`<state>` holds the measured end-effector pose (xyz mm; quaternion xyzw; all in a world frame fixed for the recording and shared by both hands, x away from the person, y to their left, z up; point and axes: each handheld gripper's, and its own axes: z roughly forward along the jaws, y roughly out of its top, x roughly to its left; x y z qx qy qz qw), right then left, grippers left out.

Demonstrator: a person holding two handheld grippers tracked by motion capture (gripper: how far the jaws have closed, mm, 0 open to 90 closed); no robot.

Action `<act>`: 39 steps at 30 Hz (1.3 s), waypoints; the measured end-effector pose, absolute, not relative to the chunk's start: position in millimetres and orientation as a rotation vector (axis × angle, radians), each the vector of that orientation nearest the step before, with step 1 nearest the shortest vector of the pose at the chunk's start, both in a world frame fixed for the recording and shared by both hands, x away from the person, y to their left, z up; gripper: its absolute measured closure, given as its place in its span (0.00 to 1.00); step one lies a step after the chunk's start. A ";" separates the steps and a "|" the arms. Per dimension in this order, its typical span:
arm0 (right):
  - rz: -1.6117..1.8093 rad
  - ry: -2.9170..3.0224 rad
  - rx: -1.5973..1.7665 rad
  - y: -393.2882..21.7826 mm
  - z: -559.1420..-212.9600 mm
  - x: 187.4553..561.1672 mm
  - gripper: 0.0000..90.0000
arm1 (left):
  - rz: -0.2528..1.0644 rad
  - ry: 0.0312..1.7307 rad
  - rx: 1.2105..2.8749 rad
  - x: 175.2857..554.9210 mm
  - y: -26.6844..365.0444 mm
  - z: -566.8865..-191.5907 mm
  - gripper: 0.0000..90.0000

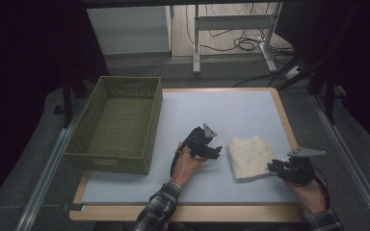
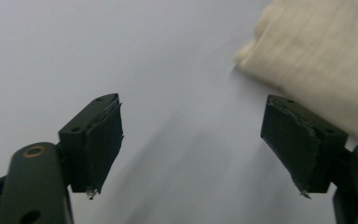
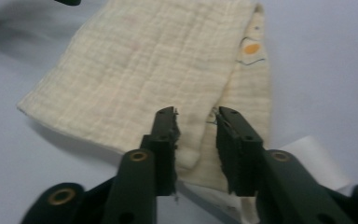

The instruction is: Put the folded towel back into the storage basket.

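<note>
A green basket (image 1: 118, 126) walls off the left side of the tabletop (image 1: 231, 108). The far half of the tabletop lies bare, open to any pass. Nearer, a folded cloth (image 1: 249, 156) lies between the left gripper (image 1: 211, 149) and the right gripper (image 1: 275, 167), with bare mat between cloth and basket.

1. The left hand (image 1: 187, 162) comes in from the bottom on a plaid-sleeved forearm (image 1: 160, 208), angled up and to the right.
2. The left gripper (image 1: 216, 150) points right, low over the tabletop (image 1: 231, 110); in the left gripper view its fingers (image 2: 100, 140) stand wide apart with nothing between them.
3. The right hand (image 1: 310, 192) sits near the tabletop's right edge, with the right gripper (image 1: 272, 167) pointing left.
4. In the right gripper view its fingers (image 3: 165, 140) stand narrowly apart, a fold of cream cloth (image 3: 144, 70) in the gap; whether they press it cannot be told.
</note>
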<state>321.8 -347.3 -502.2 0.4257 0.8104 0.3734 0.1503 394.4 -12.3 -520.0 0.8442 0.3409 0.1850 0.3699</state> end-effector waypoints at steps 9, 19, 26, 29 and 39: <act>1.067 2.348 1.163 -339.1 -494.6 318.1 0.99 | 0.491 0.944 2.201 379.7 16.9 -527.3 0.21; 1.050 2.276 1.230 -364.0 -479.4 321.0 0.99 | 0.471 0.985 2.193 372.0 30.3 -537.1 0.20; 0.960 2.307 1.314 -370.2 -510.3 328.1 0.72 | 0.404 1.012 2.145 374.4 36.3 -541.5 0.20; 0.947 2.300 1.318 -369.4 -512.3 328.1 0.69 | 0.408 1.009 2.148 374.3 36.1 -541.5 0.20; 1.063 2.311 1.352 -367.2 -503.0 320.6 0.96 | 0.394 1.016 2.143 375.0 36.5 -542.0 0.20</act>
